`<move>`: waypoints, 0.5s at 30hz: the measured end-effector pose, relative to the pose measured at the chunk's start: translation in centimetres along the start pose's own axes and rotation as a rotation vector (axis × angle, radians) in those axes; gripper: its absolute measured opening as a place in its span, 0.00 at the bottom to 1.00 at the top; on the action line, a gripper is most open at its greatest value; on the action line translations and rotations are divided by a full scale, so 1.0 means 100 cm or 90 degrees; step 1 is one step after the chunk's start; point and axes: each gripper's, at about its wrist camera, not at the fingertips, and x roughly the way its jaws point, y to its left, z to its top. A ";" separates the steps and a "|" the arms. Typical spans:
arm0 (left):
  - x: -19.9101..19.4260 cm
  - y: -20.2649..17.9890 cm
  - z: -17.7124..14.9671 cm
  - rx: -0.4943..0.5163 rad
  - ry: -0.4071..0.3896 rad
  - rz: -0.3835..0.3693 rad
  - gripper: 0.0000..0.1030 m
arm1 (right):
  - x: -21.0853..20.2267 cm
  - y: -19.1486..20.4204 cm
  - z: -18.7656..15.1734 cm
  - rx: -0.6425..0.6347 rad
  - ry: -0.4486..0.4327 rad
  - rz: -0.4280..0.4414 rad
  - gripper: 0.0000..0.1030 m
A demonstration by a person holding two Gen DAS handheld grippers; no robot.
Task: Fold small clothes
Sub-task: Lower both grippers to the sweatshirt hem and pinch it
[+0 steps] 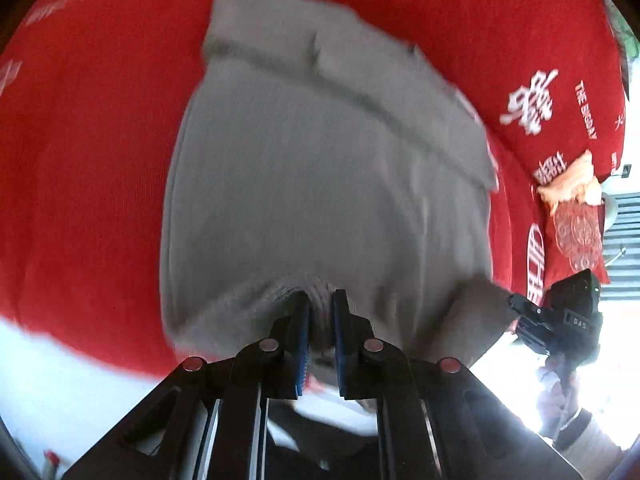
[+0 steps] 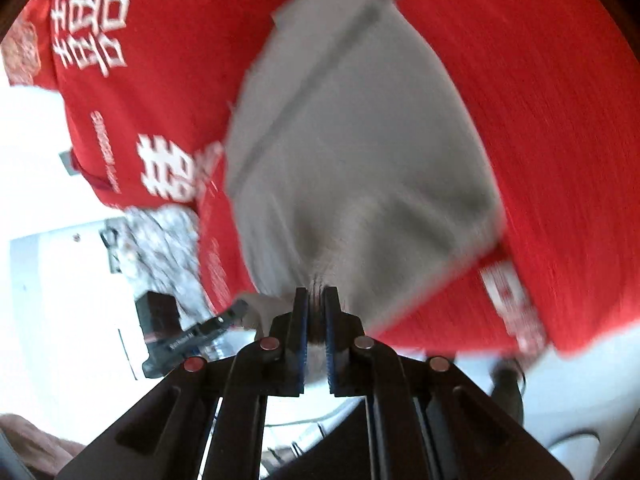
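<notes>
While both grippers pinch its near edge, grey garment (image 1: 320, 152) stretching lengthwise away over red cloth (image 1: 80, 180)

Each camera rides just behind its own jaws, looking steeply down and very close at the grey garment (image 1: 320, 168) on the red cloth (image 1: 80, 160). Both views share these; the other gripper shows at lower right of the left view (image 1: 560, 320), lower left of the right view (image 2: 180, 332).

Motion blur smears the grey garment (image 1: 320, 184) and the red cloth's (image 2: 560, 120) white lettering.
</notes>
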 end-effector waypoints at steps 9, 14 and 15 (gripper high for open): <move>0.040 -0.005 0.070 0.059 -0.034 0.119 0.12 | 0.052 0.013 0.062 0.000 0.007 -0.111 0.07; 0.040 0.004 0.072 0.052 0.020 0.113 0.12 | 0.049 0.009 0.067 -0.026 0.017 -0.208 0.15; 0.038 0.002 0.069 0.070 0.031 0.106 0.12 | 0.046 0.019 0.063 -0.065 0.020 -0.218 0.23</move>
